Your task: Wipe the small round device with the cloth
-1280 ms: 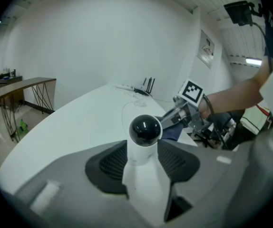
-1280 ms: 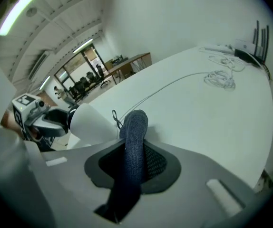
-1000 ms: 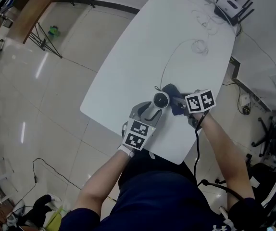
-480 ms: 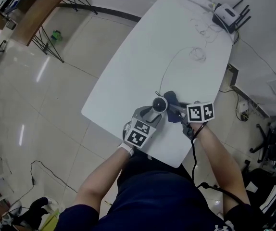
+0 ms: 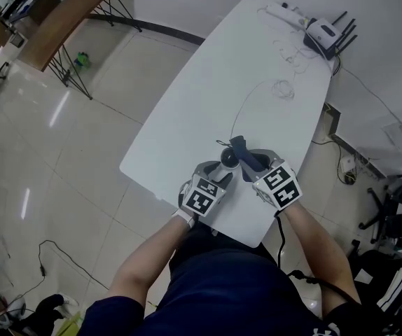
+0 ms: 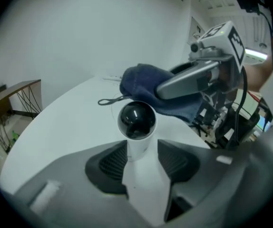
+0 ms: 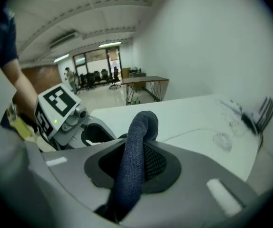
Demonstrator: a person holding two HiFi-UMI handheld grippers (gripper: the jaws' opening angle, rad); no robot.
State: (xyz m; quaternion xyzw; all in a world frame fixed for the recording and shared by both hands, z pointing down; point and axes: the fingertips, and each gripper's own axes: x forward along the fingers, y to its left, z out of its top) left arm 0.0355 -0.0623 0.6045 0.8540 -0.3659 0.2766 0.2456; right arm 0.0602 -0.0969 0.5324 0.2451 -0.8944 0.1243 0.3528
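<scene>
Right gripper (image 7: 137, 161), pinching the cloth (image 7: 135, 141), has lifted and rolled beside the small round device (image 6: 136, 120) that the left gripper (image 6: 139, 156) clamps, probably re-angling the wipe.

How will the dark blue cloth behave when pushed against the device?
Probably floppy: the dark blue cloth curls over above the right gripper. It looks soft and light, bunched in folds near the small round black-and-white device, so it should mould round it.
</scene>
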